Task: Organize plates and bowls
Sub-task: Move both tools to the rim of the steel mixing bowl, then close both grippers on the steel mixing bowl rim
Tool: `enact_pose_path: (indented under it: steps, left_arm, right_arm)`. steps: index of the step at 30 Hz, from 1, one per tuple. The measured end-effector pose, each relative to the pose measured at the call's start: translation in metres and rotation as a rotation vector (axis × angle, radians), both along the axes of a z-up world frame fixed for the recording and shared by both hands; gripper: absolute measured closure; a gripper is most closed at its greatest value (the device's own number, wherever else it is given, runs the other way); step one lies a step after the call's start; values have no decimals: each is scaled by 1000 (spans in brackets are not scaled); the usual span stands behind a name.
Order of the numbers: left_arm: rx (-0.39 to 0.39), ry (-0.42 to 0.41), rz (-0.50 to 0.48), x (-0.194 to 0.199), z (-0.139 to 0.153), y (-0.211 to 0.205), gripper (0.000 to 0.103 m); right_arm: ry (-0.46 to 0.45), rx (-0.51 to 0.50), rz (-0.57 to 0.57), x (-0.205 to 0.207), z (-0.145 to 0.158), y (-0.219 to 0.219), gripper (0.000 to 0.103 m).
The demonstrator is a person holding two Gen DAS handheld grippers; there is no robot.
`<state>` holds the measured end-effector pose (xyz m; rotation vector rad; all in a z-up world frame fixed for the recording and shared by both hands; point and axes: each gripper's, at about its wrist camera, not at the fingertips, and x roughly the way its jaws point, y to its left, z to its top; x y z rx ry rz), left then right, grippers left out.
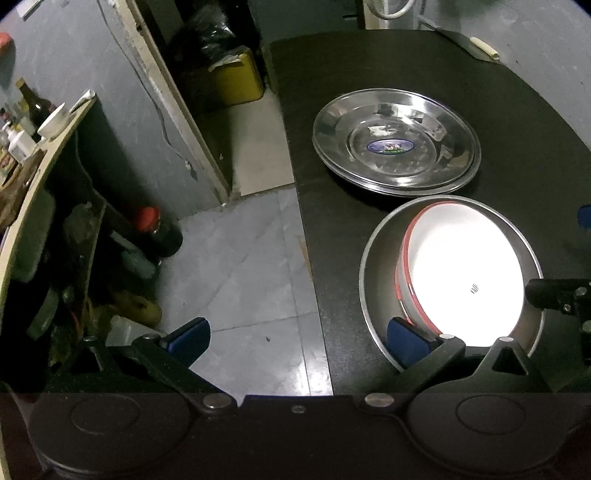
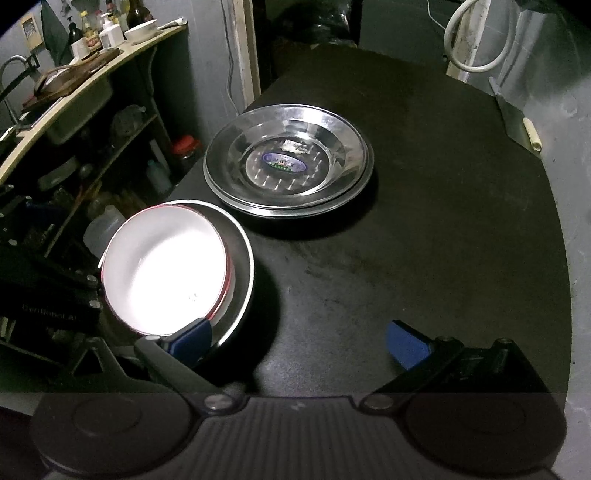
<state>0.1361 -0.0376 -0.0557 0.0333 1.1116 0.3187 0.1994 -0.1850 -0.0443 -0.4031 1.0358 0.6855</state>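
So the white bowl with the red rim (image 1: 458, 273) sits nested inside a bigger steel bowl (image 1: 376, 280), tilted against its wall rather than flat, right at the left edge of the black surface (image 1: 517, 140). Further back along that same edge sits a stack of steel plates (image 1: 395, 142), empty apart from a blue sticker in the middle of the top one.

The left tongs (image 1: 297, 338) are spread wide, one blue pad out over the floor, the other down inside the steel bowl beside the white bowl's rim (can't tell if it touches). The right tongs (image 2: 299, 341) are wide apart too, with one pad at the bowls' near edge and the other over bare surface.

Only the left wrist view shows the grey floor tiles (image 1: 240, 266) and a yellow bin (image 1: 236, 79). Only the right wrist view shows the shelf with bottles (image 2: 96, 29) and a white hose loop (image 2: 476, 40).
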Motion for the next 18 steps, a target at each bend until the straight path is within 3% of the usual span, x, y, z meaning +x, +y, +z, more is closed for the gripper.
enact_pose_path:
  steps: [13,18]
  left_arm:
    - [29,5,-48,1,2,-9,10]
    - [41,3,-67,3,3,-14,19]
  right_arm:
    - [15,1,7,0,-3,2,1]
    - [24,-1,24,1,-5,5,3]
